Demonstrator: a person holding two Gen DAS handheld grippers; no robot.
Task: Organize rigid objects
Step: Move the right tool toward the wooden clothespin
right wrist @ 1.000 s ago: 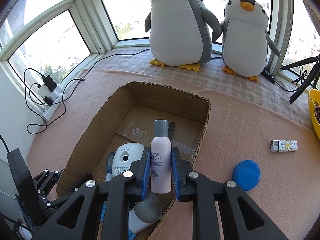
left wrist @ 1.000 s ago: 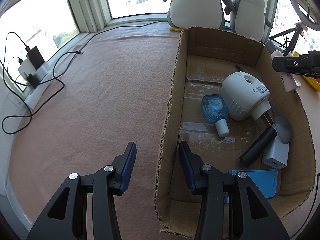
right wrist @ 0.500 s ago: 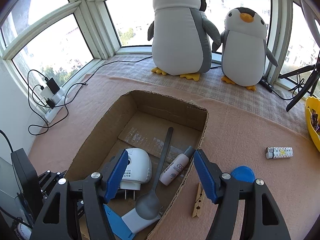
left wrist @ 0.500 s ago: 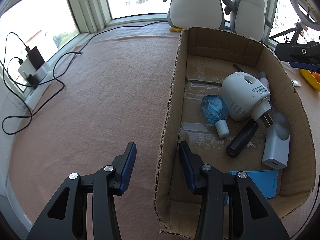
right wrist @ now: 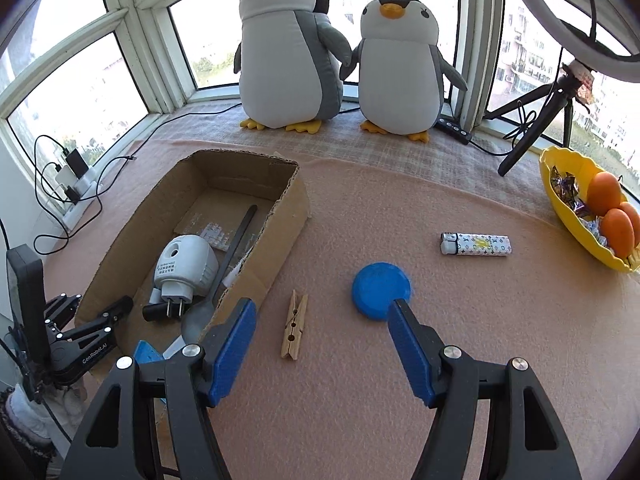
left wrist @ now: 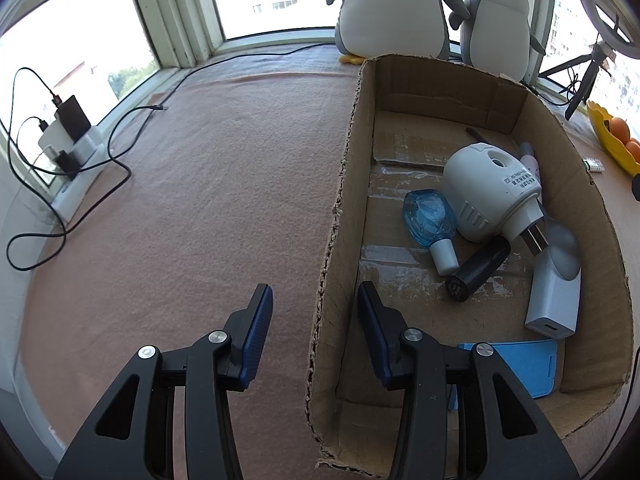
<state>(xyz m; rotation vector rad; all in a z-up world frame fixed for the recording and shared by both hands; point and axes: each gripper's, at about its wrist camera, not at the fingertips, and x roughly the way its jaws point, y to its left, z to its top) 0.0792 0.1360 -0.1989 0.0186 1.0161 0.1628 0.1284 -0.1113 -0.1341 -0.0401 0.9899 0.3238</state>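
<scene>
A cardboard box (left wrist: pixel 344 200) (right wrist: pixel 288 216) lies on the pink cloth. It holds a white plug-in device (left wrist: pixel 488 196) (right wrist: pixel 186 264), a blue bottle (left wrist: pixel 430 220), a black tube (left wrist: pixel 476 270), a grey spoon (right wrist: pixel 228 264), a white charger (left wrist: pixel 554 300), a blue case (left wrist: pixel 524 368) and a pink bottle (left wrist: pixel 530 160). My left gripper (left wrist: pixel 314 332) is open, its fingers astride the box's near left wall. My right gripper (right wrist: pixel 322 344) is open and empty above the cloth. A wooden clothespin (right wrist: pixel 294 324), a blue lid (right wrist: pixel 380 290) and a patterned lighter (right wrist: pixel 476 245) lie on the cloth.
Two plush penguins (right wrist: pixel 288 52) stand at the window. A yellow bowl with oranges (right wrist: pixel 592 216) is at the right edge beside a black tripod (right wrist: pixel 536 120). A power strip with chargers and cables (left wrist: pixel 68 140) lies at the left.
My right gripper opened and let the pink bottle drop into the box, then pulled back to the right over the cloth. The left gripper stayed still.
</scene>
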